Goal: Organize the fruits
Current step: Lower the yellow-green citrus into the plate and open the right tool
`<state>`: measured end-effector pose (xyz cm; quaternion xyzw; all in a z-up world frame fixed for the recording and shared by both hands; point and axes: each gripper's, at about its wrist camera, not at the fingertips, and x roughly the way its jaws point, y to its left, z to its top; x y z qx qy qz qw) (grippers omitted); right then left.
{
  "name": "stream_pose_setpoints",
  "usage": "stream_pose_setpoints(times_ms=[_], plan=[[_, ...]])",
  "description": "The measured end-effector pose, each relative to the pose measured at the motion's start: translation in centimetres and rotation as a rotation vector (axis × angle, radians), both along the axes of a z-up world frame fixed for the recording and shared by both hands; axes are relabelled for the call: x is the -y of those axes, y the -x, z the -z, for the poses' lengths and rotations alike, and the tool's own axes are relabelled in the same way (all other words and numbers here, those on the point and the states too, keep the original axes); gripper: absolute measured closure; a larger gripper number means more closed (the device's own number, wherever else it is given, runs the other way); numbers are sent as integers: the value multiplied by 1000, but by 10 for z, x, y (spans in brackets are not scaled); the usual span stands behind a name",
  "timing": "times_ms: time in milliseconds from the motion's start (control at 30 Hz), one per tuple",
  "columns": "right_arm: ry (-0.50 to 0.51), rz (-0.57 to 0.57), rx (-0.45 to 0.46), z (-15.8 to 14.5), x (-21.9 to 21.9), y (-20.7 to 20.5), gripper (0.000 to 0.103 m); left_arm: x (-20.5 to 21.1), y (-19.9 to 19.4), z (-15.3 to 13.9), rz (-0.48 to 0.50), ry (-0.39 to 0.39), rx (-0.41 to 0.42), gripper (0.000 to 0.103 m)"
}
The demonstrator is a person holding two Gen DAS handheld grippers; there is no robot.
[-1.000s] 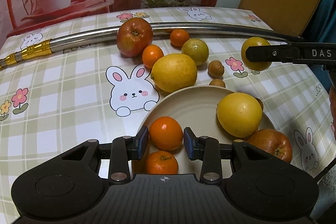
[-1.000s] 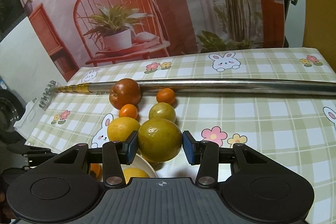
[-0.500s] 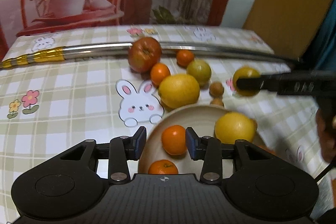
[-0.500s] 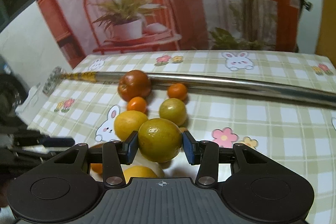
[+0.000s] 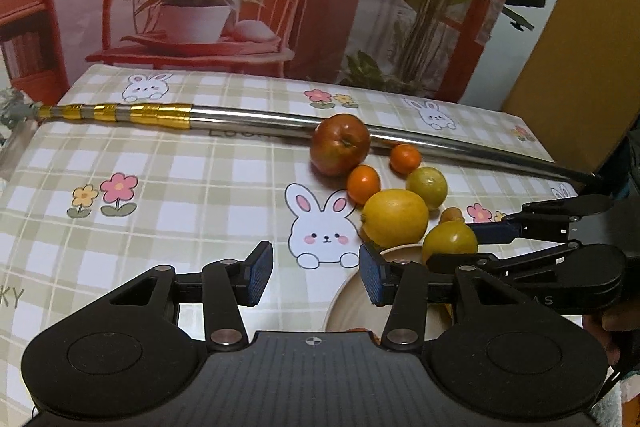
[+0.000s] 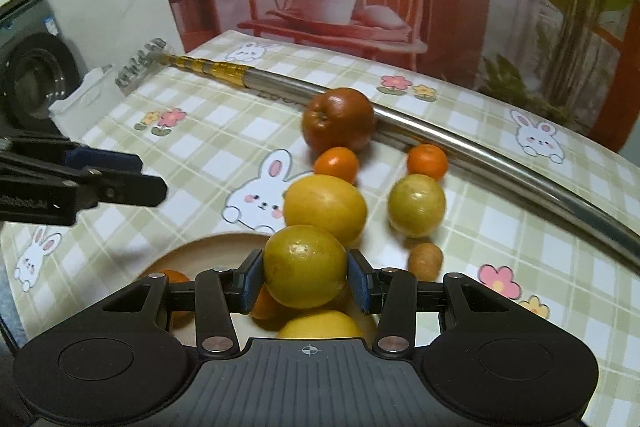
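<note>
A green-yellow fruit (image 6: 305, 271) sits pinched between the pads of the right gripper (image 6: 305, 281), above the plate (image 6: 192, 255). The left gripper (image 5: 316, 277) is spread with nothing inside, over the tablecloth (image 5: 160, 195). Farther away lie a lemon (image 6: 325, 209), two small oranges (image 6: 336, 165), an apple (image 6: 338, 119) and a metal pole (image 6: 480, 155).

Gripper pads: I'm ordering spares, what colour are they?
Blue pads, clearest in the right wrist view.

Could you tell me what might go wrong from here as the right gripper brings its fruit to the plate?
The right gripper holds a yellow-green citrus fruit above the round beige plate, where fruit already lies; dropped, it could knock some out. The open left gripper hovers close by, so the two could collide.
</note>
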<state>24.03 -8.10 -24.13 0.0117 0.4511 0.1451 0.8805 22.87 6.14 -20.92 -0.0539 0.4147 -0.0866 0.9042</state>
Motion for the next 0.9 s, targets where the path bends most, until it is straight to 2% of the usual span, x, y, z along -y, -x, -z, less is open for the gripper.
stream_pose_setpoints(times_ms=[267,633,900], plan=[[-47,-21,-10,0,-5,-2,63,-4,4,3,-12,13,-7,53],[-8,53,-15,3,9,-2,63,-5,5,4,-20,14,-11,53],[-12,43,-21,4,5,-2,63,-5,5,5,-22,18,-14,53]])
